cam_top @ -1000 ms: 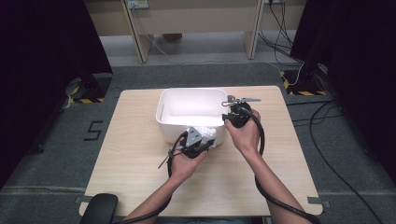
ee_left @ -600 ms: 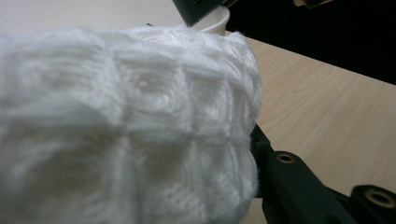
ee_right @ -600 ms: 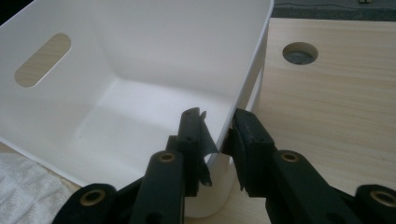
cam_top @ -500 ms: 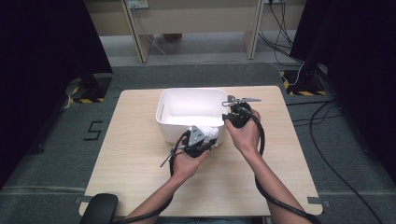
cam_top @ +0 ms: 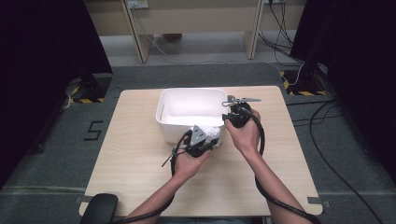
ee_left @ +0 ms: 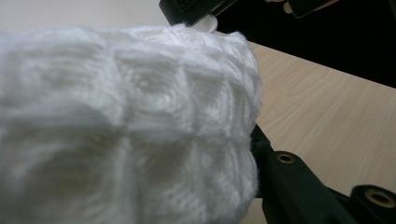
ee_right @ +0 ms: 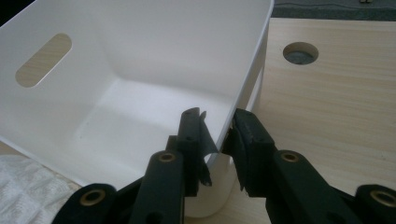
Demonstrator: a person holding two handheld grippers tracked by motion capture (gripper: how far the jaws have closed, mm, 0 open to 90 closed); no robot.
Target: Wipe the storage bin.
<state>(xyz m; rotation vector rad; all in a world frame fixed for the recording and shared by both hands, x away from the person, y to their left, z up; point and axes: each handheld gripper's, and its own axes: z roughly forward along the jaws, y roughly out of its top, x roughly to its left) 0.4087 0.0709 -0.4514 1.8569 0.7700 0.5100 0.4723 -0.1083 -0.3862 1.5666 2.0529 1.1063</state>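
A white plastic bin [cam_top: 187,126] with handle slots stands at the middle of the wooden table [cam_top: 140,158]. My left gripper [cam_top: 208,141] sits just in front of the bin's near right corner, shut on a white knitted cloth [cam_top: 214,135]. In the left gripper view the cloth [ee_left: 126,126] bulges close to the camera and hides one jaw, while the other finger [ee_left: 285,172] shows at the right. My right gripper [ee_right: 217,126] straddles the bin's right wall [ee_right: 243,79], one jaw inside and one outside, shut on it. The bin's inside [ee_right: 140,60] looks empty.
A round cable hole [ee_right: 300,52] lies in the tabletop right of the bin. Bare wood spreads to the left and front of the bin. Cables trail from both grippers along the forearms. A dark chair part [cam_top: 100,207] sits at the table's front left corner.
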